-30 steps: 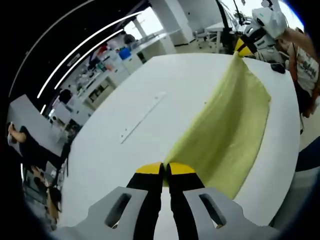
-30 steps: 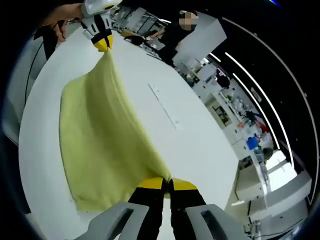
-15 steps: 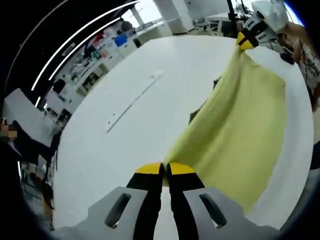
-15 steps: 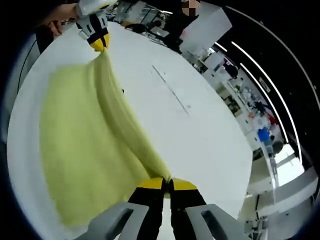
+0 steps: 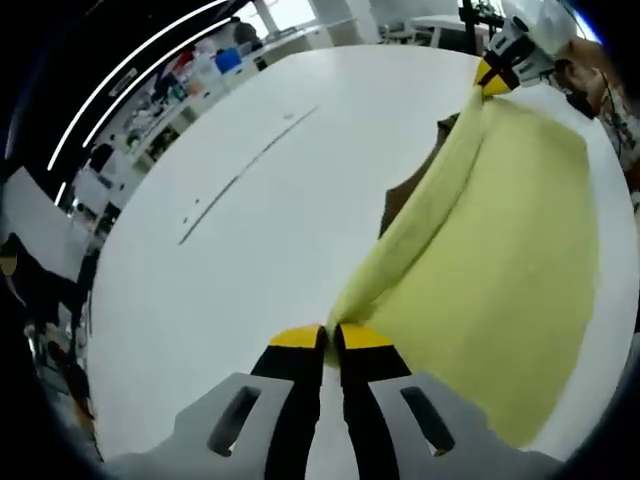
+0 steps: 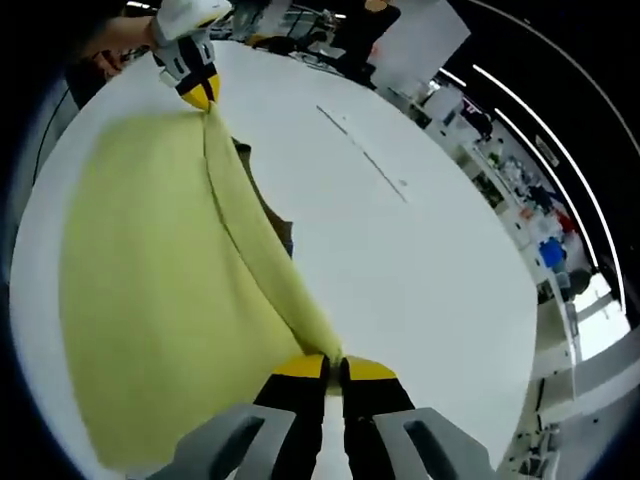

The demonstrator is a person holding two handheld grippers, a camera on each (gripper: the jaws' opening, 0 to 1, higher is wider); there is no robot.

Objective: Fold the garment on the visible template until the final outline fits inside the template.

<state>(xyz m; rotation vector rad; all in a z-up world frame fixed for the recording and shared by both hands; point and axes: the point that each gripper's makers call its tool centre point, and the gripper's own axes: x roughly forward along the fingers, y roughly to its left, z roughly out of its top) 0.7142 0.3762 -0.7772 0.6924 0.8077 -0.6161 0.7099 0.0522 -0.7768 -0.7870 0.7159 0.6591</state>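
Fabric here is a soft pale-yellow knit garment (image 5: 500, 260), light and floppy, sagging between both grips over the white table (image 5: 250, 250). Left gripper (image 5: 327, 335) and right gripper (image 6: 333, 365) each pinch a top corner with fingers pressed together, and I'd say corners are the best hold.

A pale yellow garment (image 5: 500, 250) hangs stretched above the white table (image 5: 250, 200), its top edge pulled taut, cloth draping down.

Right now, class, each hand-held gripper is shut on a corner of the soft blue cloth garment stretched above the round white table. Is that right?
Not quite: the soft cloth garment is yellow, not blue, as the left gripper view shows. The rest stands: the left hand-held gripper and the right hand-held gripper are each shut on a corner of it, stretched above the round white table.
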